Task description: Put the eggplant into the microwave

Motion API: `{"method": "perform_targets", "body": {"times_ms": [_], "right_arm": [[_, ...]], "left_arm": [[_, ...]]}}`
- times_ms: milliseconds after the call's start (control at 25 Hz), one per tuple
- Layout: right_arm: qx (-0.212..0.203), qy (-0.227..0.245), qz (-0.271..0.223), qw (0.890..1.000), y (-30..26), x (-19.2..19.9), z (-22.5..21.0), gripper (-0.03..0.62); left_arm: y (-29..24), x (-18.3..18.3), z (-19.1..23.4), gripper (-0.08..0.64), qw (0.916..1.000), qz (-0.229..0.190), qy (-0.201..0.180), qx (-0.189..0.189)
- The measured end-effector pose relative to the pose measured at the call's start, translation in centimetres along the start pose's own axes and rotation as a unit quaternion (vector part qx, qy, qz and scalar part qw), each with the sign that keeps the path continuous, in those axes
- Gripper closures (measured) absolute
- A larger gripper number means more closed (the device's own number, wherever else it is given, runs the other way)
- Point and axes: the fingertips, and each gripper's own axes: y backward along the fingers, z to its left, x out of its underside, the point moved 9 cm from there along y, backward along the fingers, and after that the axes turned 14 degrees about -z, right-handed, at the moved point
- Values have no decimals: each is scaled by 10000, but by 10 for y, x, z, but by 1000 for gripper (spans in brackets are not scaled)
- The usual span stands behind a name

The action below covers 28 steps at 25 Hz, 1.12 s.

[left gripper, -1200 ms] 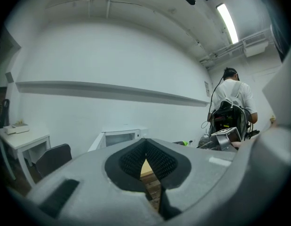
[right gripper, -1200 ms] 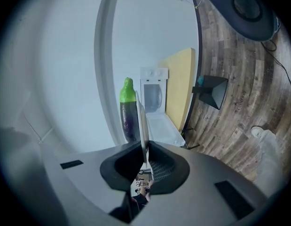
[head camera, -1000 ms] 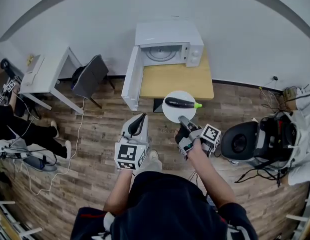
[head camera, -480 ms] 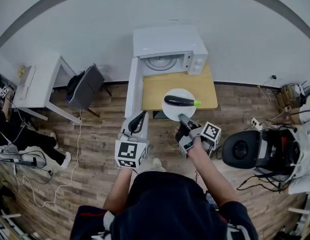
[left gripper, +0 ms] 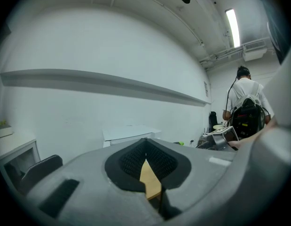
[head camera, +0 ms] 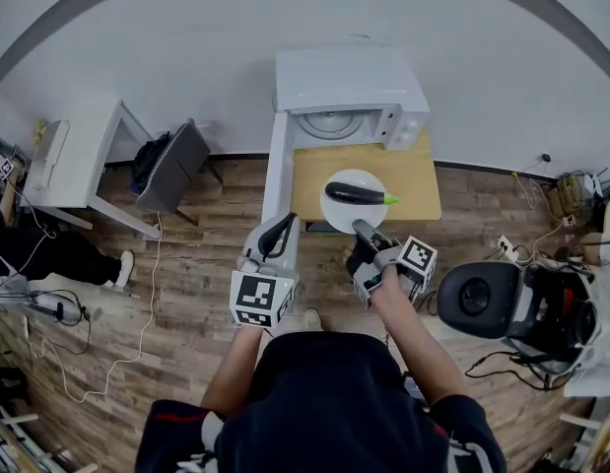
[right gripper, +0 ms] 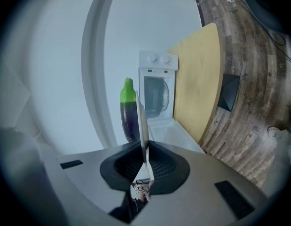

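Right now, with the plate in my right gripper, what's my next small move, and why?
Probably carry the plate level toward the microwave: the right gripper clamps its rim, the eggplant lies loose on it, and the door stands open.

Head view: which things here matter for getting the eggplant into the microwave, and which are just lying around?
Job in hand: eggplant; white plate under it; right tool gripping the plate's rim; microwave with its door open; wooden table.

Lying about: white desk; dark chair; black round object on the floor.
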Motion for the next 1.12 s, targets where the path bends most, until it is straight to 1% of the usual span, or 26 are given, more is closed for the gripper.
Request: {"method": "perform_targets", "body": {"times_ms": [160,320,560,880,1120], "right_arm": [[-9,-20,30,10000,-11,-4,2,566],[-52,-33,53,10000,-16,-13,3,566],[-85,-40,145,9999,-35,-43,3,566],[-20,-25,451,9990,-82,-93,14,566],[42,-8,740,9972,-123,-115,17,566]], "left_arm": [[-7,1,5,546,10000,37,-42,-22],[-15,2,0,546,9999,61,-97,-3],[-46,6,-8,546,9998,27,-167,-91],[-108,11,-13,546,9991,55,-229,-357],[-142,19,-3,546,9974,113,-181,-692]]}}
